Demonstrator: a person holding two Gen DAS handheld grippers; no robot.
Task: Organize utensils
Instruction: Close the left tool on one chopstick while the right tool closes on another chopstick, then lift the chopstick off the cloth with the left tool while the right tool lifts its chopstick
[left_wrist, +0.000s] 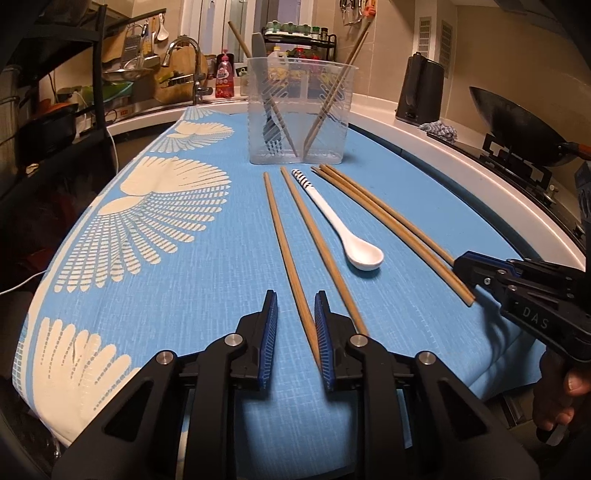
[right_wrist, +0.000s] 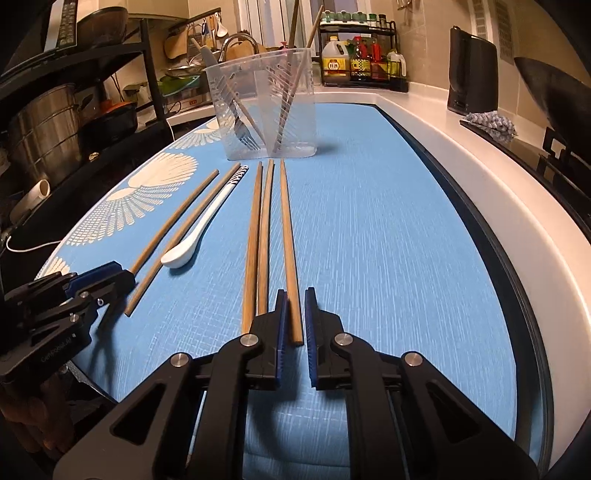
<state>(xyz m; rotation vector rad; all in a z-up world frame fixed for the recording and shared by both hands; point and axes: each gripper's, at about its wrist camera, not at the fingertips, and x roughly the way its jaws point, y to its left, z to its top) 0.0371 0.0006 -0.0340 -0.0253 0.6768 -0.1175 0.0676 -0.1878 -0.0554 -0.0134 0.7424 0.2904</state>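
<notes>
- Plainly, both hand-held grippers sit low over the blue cloth (left_wrist: 406, 206), each straddling the near end of a chopstick.
- Left gripper (left_wrist: 295, 314): jaws narrow but not yet pinching; the leftmost chopstick (left_wrist: 286, 254) runs between them toward 12 o'clock, its near end touching or just beside the right pad, with a clear gap to the left pad.
- Right gripper (right_wrist: 294, 314): jaws nearly closed around the rightmost chopstick (right_wrist: 288, 240), whose cut end lies between the pads; whether the pads actually press on it I cannot tell.
- Handling, as a judgement: these sticks look light, stiff and thin, liable to roll or pivot in a pinch. Taking hold a little farther from the tip would probably steady them.
- Other utensils on the cloth: a white spoon (left_wrist: 347, 229), smooth and likely breakable, at about 1 o'clock from the left gripper, and more chopsticks beside it.
- At 12 o'clock stands the clear holder (left_wrist: 299, 110), already carrying chopsticks and a fork, well apart from both grippers.
</notes>
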